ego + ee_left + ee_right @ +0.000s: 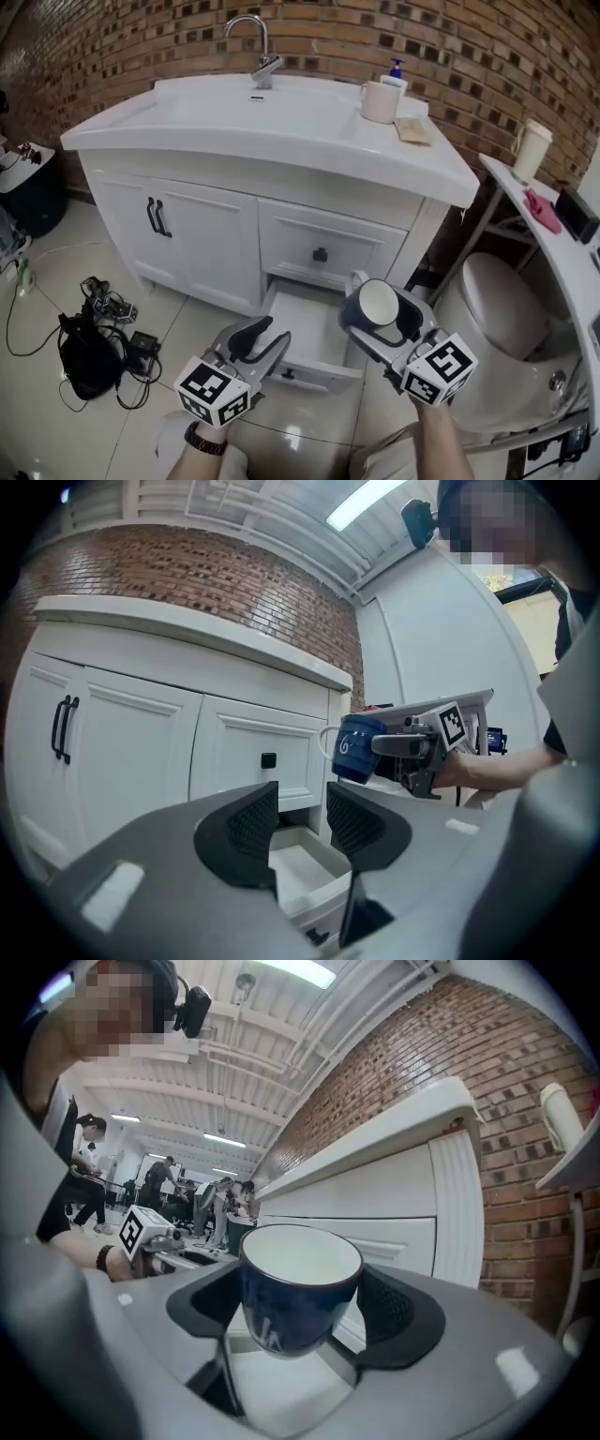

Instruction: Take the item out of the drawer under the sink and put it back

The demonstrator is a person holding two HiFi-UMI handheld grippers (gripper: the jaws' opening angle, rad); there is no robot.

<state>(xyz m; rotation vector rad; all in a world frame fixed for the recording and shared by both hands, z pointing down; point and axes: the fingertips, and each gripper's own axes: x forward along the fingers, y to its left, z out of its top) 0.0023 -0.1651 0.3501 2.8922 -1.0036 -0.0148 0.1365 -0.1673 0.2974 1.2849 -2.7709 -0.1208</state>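
At lower centre of the head view, the right gripper (382, 317) is clamping the blue mug (379, 302) upright in the air, by the right edge of the open drawer (302, 328). The left gripper (255, 339) is hovering at the drawer's lower left, jaws parted, gripping nothing.

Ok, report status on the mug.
Right gripper shut on blue mug, clear of open drawer. Left gripper open, empty. Nothing seen blocking the drawer.

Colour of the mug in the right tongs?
The mug is dark blue outside, white inside; best in the right gripper view.
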